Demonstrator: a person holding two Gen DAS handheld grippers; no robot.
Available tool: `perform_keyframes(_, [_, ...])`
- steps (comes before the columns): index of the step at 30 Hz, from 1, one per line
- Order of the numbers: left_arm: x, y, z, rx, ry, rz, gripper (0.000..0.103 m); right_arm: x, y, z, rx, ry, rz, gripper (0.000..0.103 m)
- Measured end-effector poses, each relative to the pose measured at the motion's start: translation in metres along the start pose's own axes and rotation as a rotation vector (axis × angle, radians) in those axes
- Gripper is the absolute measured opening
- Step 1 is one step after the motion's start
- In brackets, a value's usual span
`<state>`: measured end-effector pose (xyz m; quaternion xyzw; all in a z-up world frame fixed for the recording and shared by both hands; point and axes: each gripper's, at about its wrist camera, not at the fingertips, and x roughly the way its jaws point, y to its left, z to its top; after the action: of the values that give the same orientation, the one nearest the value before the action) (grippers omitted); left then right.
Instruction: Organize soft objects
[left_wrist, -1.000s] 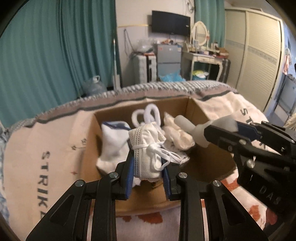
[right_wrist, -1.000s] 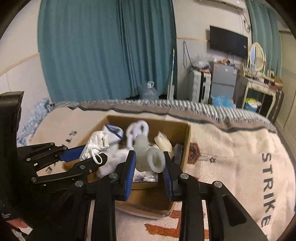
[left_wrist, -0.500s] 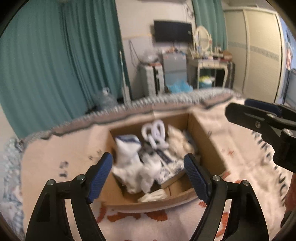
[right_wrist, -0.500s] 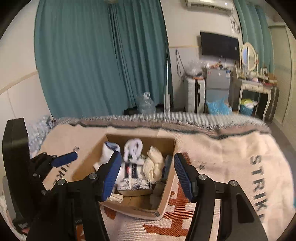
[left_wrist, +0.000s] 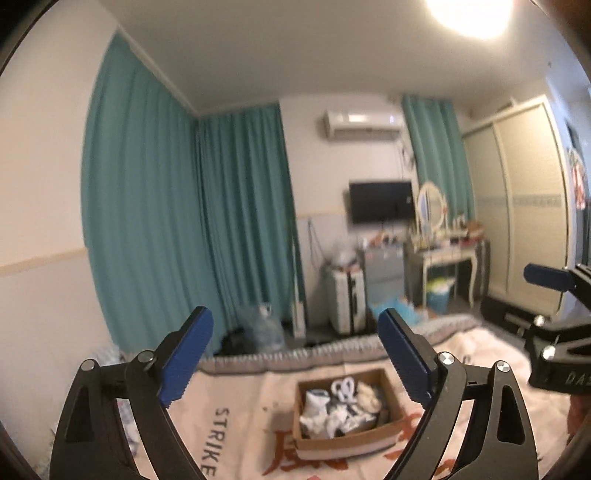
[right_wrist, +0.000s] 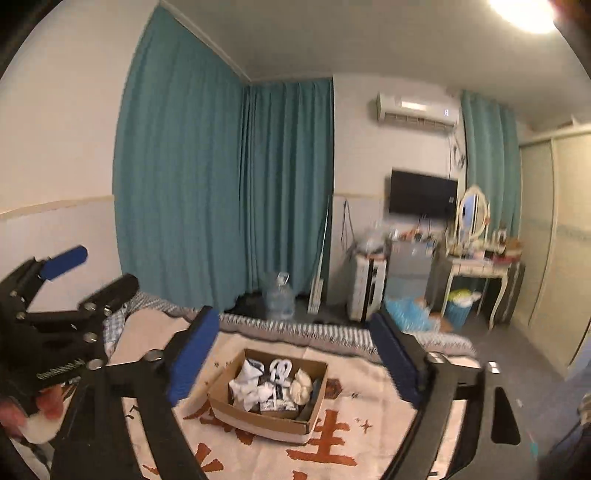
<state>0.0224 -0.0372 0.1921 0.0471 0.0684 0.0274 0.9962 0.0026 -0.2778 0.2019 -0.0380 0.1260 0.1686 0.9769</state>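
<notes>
Socks (left_wrist: 341, 408) and the other soft bits are all sitting in the box (left_wrist: 347, 441) now, which is on the blanket (left_wrist: 243, 413) on the bed. A second ago my left tool (left_wrist: 295, 354) was clamped on a white bundle with strings, right over the box, and my right tool (right_wrist: 295, 354) was pinching a pale rolled piece. Both got dropped in, and I've since pulled both tools up and well back, so the box looks small and far below. Both tools are spread wide apart with nothing between the blue pads (left_wrist: 186, 354).

My guess is that means this round is pretty much done, unless there's more stuff lying outside the frame, which I can't tell.

As for the pile: mostly white fabric, crumpled and loose, not folded. There's a sock with a dark cuff at the back left, a white looped thing (right_wrist: 280, 369) standing up in the middle, a cream wad (right_wrist: 301, 382) at the right, and some dark patterned fabric underneath. Everything stays below or around the rim, nothing hanging out that I can see.
</notes>
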Motion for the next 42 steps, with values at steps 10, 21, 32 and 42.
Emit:
perform_keyframes(10, [-0.03,0.004,-0.046,-0.068,-0.021,0.04,0.094,-0.035,0.014,-0.029,0.023,-0.042,0.002,0.103])
perform_keyframes(21, [0.039,-0.017,-0.139,-0.048,0.202,0.011,0.094,0.058,-0.012,-0.132,0.088,0.091,0.025,0.103])
perform_keyframes(32, [0.058,-0.024,-0.156,-0.034,0.243,0.025,0.094,0.089,-0.018,-0.163,0.095,0.148,0.018,0.103])
perform_keyframes(42, [0.062,-0.026,-0.155,-0.032,0.256,0.006,0.094,0.084,-0.022,-0.157,0.11,0.139,-0.001,0.103])
